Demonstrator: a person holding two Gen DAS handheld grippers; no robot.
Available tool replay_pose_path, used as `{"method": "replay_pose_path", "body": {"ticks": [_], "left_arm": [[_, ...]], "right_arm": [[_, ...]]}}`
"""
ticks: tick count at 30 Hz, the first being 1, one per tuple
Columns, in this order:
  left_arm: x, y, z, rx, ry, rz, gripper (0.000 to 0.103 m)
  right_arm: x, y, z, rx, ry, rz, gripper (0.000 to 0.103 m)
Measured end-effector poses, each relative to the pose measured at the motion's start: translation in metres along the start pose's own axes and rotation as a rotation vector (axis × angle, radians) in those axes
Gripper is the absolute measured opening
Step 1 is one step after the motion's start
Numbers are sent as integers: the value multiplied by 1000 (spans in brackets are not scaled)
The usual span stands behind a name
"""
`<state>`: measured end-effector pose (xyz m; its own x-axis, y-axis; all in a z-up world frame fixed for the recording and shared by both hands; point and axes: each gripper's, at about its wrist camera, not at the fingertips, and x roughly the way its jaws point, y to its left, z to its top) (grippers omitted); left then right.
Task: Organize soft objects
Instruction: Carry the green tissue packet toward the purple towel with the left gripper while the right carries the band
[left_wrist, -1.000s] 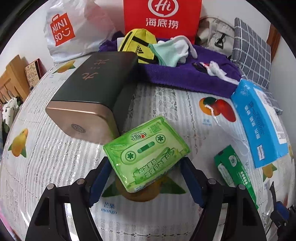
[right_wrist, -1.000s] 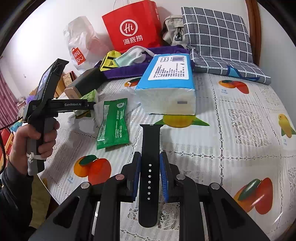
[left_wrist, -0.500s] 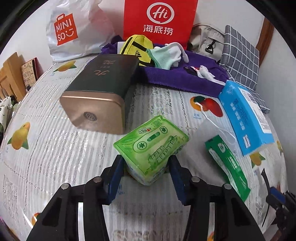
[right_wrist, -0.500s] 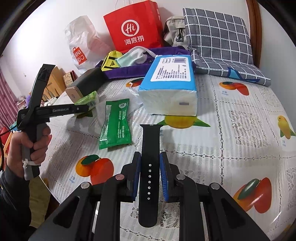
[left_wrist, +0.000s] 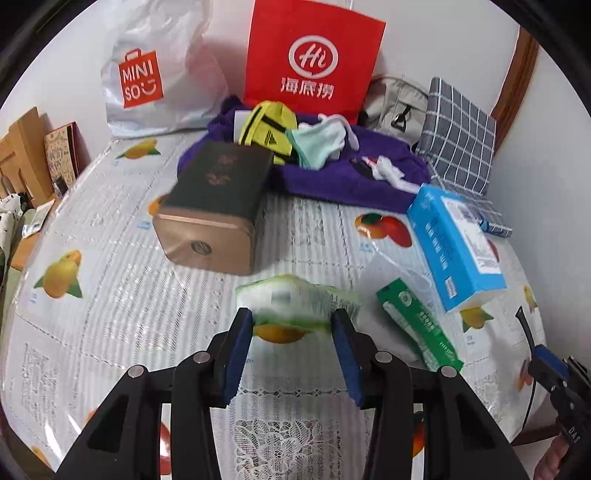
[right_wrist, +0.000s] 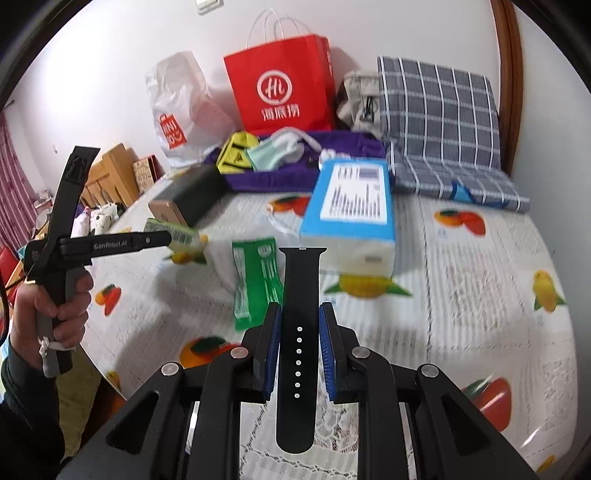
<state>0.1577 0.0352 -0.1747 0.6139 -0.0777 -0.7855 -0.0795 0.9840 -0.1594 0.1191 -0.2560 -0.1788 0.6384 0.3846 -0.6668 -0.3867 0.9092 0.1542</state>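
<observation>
My left gripper (left_wrist: 291, 325) is shut on a light green tissue pack (left_wrist: 295, 304) and holds it above the table; the pack also shows in the right wrist view (right_wrist: 177, 232). My right gripper (right_wrist: 300, 332) is shut on a black watch strap (right_wrist: 300, 332) that sticks out forward between the fingers. A dark green wipes packet (left_wrist: 417, 325) lies on the tablecloth to the right of the left gripper. A blue tissue pack (left_wrist: 454, 243) lies further right. A purple towel (left_wrist: 332, 177) at the back carries a yellow pouch (left_wrist: 266, 125), a mint cloth (left_wrist: 314, 144) and white bits.
A dark box with a gold end (left_wrist: 214, 206) lies at the left centre. A red paper bag (left_wrist: 310, 59), a white Miniso bag (left_wrist: 155, 70), a beige bag (left_wrist: 399, 107) and a checked cushion (left_wrist: 458, 133) line the back wall. The table edge drops off at the left.
My left gripper has closed on the green tissue pack, lifted it off the table and drawn back. The right gripper still holds the strap, almost unmoved.
</observation>
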Motion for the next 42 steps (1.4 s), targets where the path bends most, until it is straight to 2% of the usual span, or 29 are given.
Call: {"method": "replay_pose_path", "body": {"ticks": [3, 5, 6, 12, 14, 15, 16, 18, 25, 27, 29, 31, 37, 39, 42], "left_arm": [[-6, 3, 5, -1, -14, -17, 35], [-6, 6, 8, 0, -8, -41, 5], [-5, 6, 9, 1, 1, -48, 1], [3, 12, 4, -7, 32, -36, 2], [2, 16, 3, -9, 29, -23, 9], [1, 18, 3, -15, 27, -15, 20], [0, 20, 3, -26, 23, -1, 40], [-1, 24, 2, -40, 5, 26, 53], [27, 38, -8, -63, 104, 149, 54], [27, 38, -11, -54, 99, 166, 55], [25, 36, -12, -35, 99, 211, 61], [21, 36, -14, -35, 92, 256, 61], [10, 52, -18, -85, 76, 346, 67], [12, 59, -19, -109, 85, 349, 72], [20, 65, -23, -139, 93, 302, 73]], "right_arm": [[-5, 6, 11, -15, -20, -5, 21], [-6, 9, 16, -20, -27, -3, 21], [-6, 11, 19, -25, -29, 0, 21], [-1, 20, 22, -44, -22, 7, 21], [1, 21, 20, -49, -14, 6, 21], [2, 21, 20, -51, -11, 5, 21], [3, 22, 19, -51, -9, 4, 21], [4, 21, 18, -49, -4, 3, 21], [5, 21, 16, -48, 0, 5, 21], [5, 20, 17, -47, -1, 5, 21], [6, 20, 18, -49, -3, 2, 21], [7, 20, 21, -48, -4, 3, 21], [11, 28, 22, -66, 0, 14, 21], [13, 30, 22, -69, 4, 19, 21], [16, 32, 22, -71, 11, 23, 21]]}}
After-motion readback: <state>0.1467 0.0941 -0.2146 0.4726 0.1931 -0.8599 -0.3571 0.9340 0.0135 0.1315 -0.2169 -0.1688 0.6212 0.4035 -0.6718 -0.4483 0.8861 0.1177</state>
